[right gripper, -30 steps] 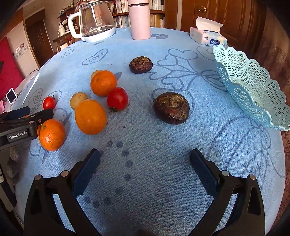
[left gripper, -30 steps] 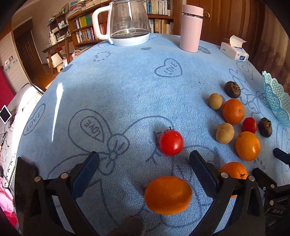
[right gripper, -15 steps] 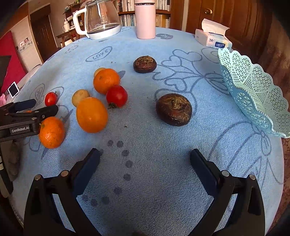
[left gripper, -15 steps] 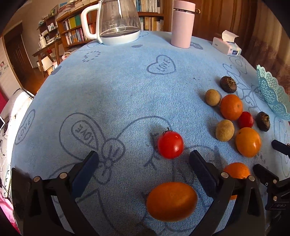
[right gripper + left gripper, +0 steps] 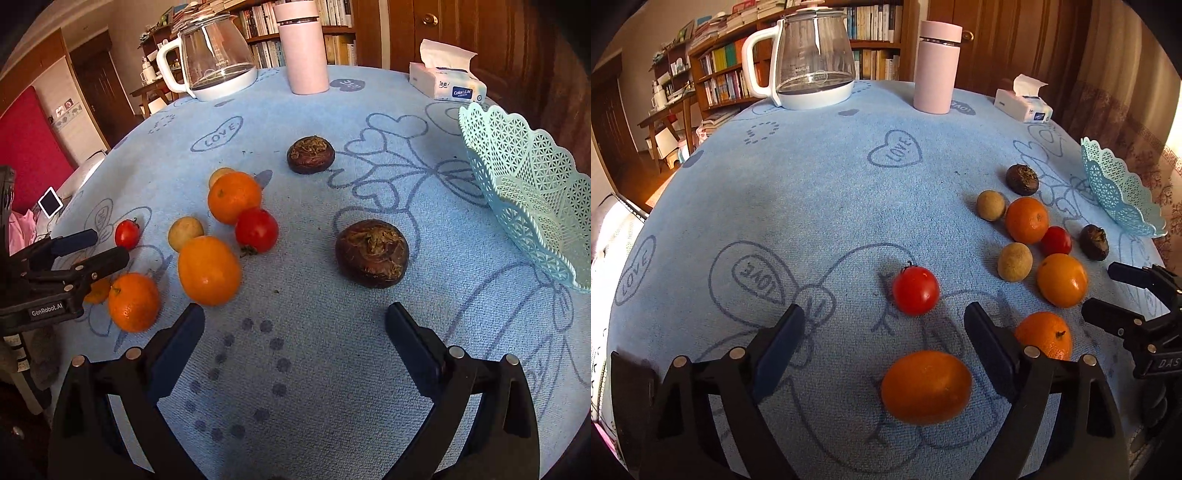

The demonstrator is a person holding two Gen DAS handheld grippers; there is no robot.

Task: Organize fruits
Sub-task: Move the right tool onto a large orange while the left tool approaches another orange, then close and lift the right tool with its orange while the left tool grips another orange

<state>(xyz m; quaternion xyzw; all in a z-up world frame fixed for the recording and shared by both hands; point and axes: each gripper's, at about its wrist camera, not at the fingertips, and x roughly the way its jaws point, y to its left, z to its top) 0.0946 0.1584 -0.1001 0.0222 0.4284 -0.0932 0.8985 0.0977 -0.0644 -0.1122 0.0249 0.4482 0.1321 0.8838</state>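
Fruit is scattered loose on the blue-clothed worktop (image 5: 295, 122), nothing pinched yet. The left claw (image 5: 884, 328) is spread, jaws just narrowed a bit, with an orange (image 5: 925, 386) lying between them untouched. The right claw (image 5: 295, 325) is spread too, slightly narrowed, over bare cloth just short of a dark brown fruit (image 5: 371, 257). The lattice basket (image 5: 532, 192) is perched at the right edge; nothing can be seen inside it.

A glass kettle (image 5: 809, 70) with a white handle stands at the far edge of the surface (image 5: 820, 192), which wears a blue heart-printed cloth. Right of the kettle stands a pink tumbler (image 5: 936, 66); further right lies a tissue pack (image 5: 1023, 105). Bookshelves (image 5: 724, 79) stand behind the kettle.
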